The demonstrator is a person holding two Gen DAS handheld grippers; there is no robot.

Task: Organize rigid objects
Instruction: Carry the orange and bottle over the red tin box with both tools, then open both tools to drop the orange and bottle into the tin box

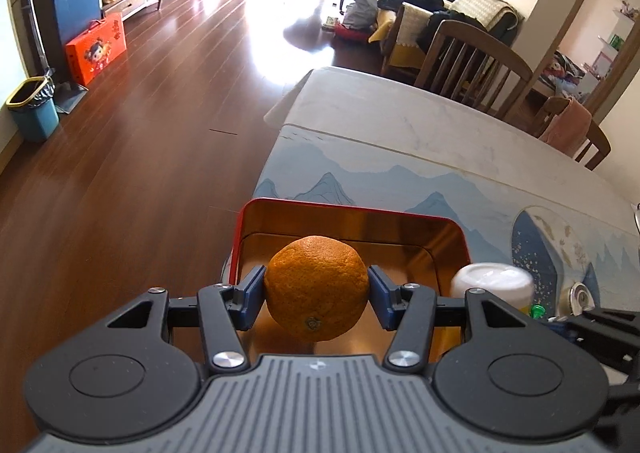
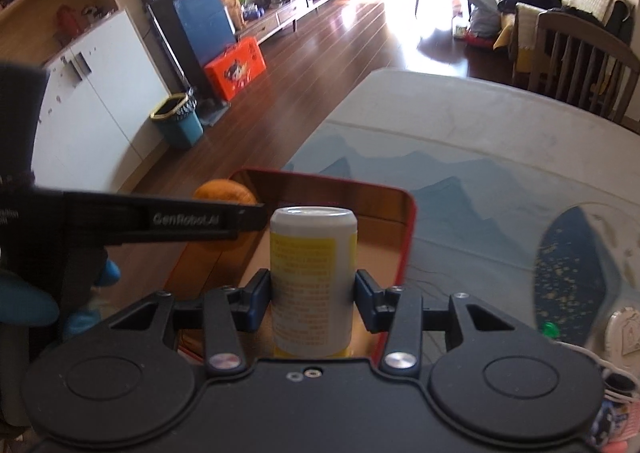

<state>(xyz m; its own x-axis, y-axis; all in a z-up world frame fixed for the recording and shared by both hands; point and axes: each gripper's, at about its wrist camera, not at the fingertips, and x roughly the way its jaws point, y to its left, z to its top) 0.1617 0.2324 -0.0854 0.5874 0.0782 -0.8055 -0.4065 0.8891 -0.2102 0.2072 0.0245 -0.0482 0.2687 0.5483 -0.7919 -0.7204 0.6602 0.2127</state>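
Gripping an orange (image 1: 316, 287) between its blue pads, the left gripper (image 1: 316, 293) hangs over a red tin (image 1: 352, 213) on the table (image 1: 400, 121). At its three o'clock, the right gripper (image 2: 314, 293) clamps a yellow-and-white can (image 2: 313, 277) above the same tin.

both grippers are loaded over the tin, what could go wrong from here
The left gripper grips the round orange only at its sides, so it may roll once released in the tin. The tall bottle in the right gripper could tip. The two grippers are close and might collide.
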